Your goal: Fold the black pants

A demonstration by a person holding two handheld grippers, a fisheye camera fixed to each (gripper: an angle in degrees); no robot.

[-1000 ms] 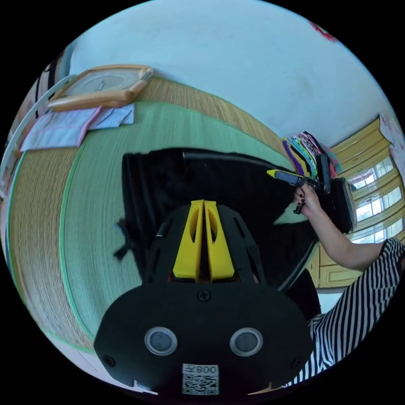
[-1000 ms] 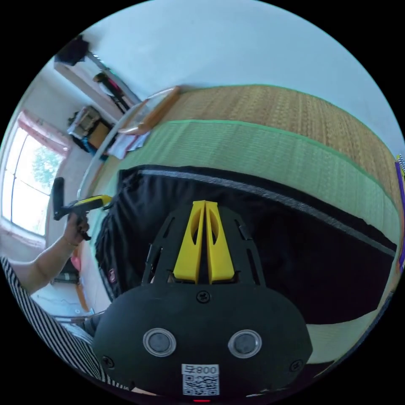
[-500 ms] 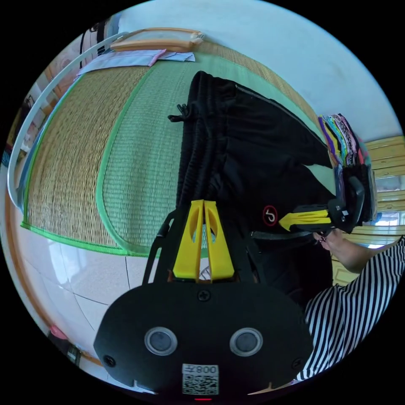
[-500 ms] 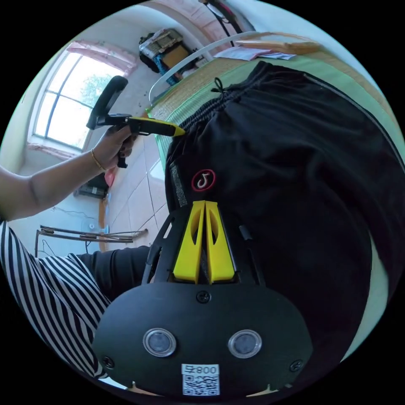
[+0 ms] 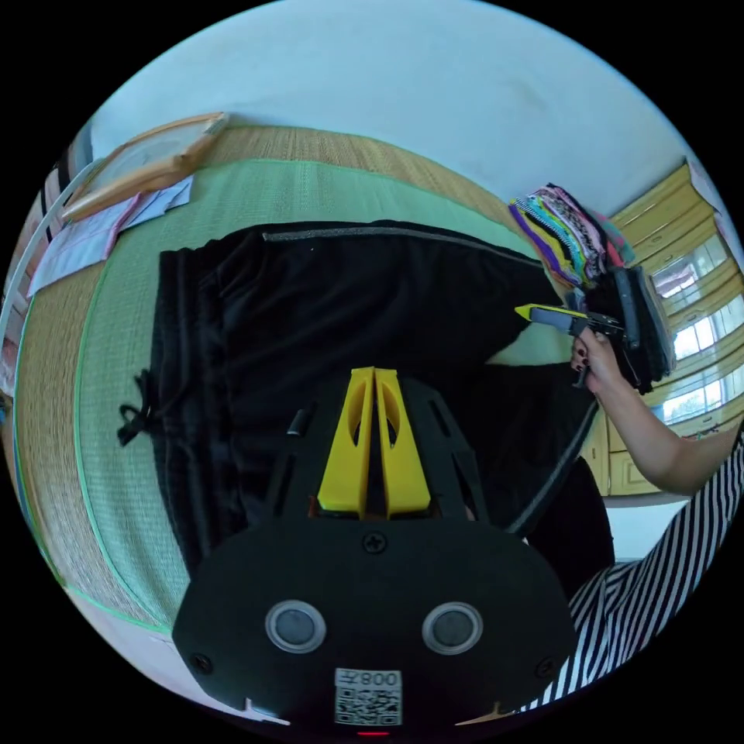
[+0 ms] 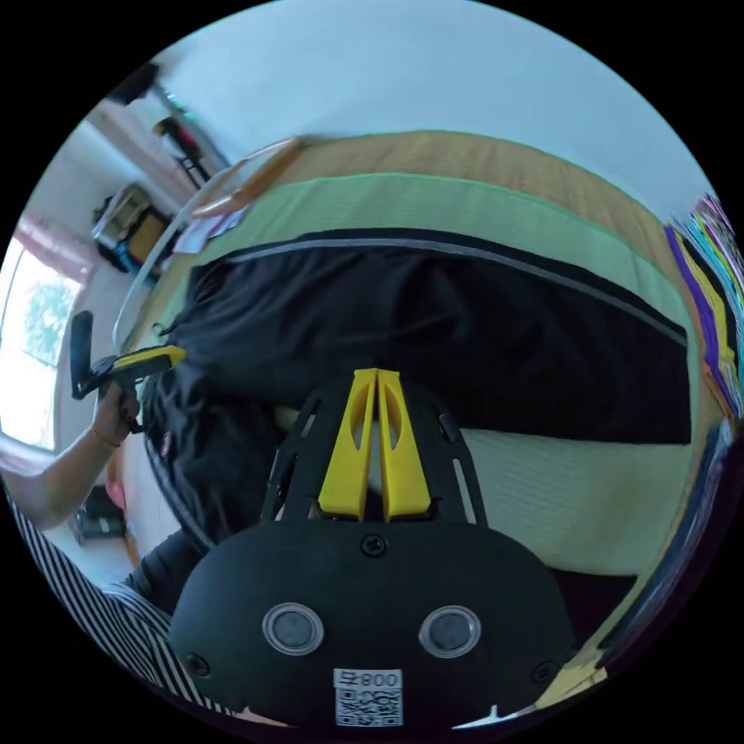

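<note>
The black pants (image 5: 349, 310) lie spread on a green mat (image 5: 256, 198). Their waistband and drawstring (image 5: 133, 411) are at the left, and a grey side stripe (image 6: 465, 252) runs along the far leg. The other leg droops over the near edge (image 5: 542, 465). My left gripper (image 5: 375, 380) hovers over the pants, jaws shut with nothing visibly pinched. It also appears near the waistband, held by a hand (image 6: 143, 360). My right gripper (image 6: 377, 380) is shut above the pants' near edge, and again in the air by the leg ends (image 5: 546, 315).
A stack of colourful folded clothes (image 5: 566, 236) stands at the mat's far right end. A wooden frame (image 5: 147, 159) and pale cloths (image 5: 93, 236) lie at the waistband end. A woven straw mat (image 6: 496, 167) borders the green one. A person's striped clothing (image 5: 659, 589) is at the near side.
Both cameras have swung back from the waistband corner to a wider look along the pants. Both grippers stay shut. The pants lie much as they did a second ago.
</note>
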